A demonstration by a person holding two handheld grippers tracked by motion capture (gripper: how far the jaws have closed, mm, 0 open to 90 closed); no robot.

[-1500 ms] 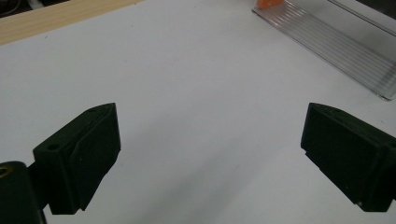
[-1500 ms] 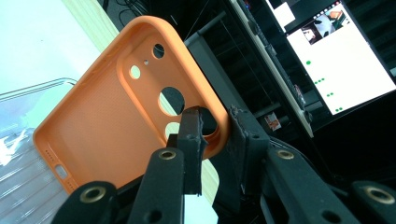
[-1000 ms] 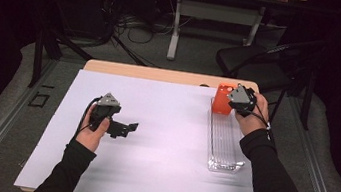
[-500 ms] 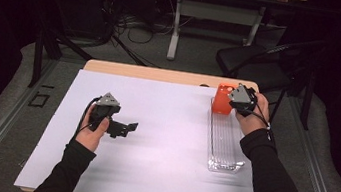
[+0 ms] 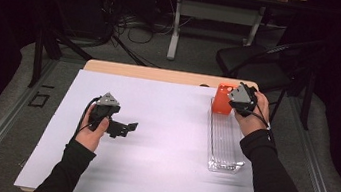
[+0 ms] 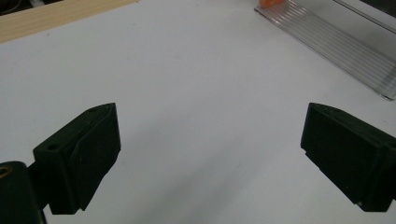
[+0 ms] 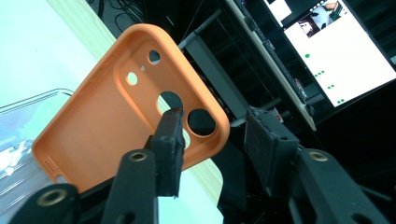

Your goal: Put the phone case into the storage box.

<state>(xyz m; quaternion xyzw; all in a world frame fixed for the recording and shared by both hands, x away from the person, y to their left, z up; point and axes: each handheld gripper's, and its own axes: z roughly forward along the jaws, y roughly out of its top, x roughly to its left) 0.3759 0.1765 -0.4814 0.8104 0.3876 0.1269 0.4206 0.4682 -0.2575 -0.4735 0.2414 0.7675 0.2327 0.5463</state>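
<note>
The right gripper [image 7: 212, 140] fingers have just been spreading off the orange phone case [image 7: 116, 112], now leaning unheld in the clear tray [image 5: 225, 144], while the left gripper [image 6: 210, 154] gapes wide and empty above the tabletop [image 5: 158, 165].

Two black jaws of left gripper [image 6: 210, 154] spread wide over bare white table cover [image 6: 196, 79]; clear ribbed tray [image 6: 336, 42] at upper right, orange scrap [image 6: 270, 3] at its far end

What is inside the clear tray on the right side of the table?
At its far end, the orange phone case stands leaning, hollow side showing in the right gripper view. The rest of the clear tray looks bare. The case's lower edge and the right tool partly cover that end.
</note>
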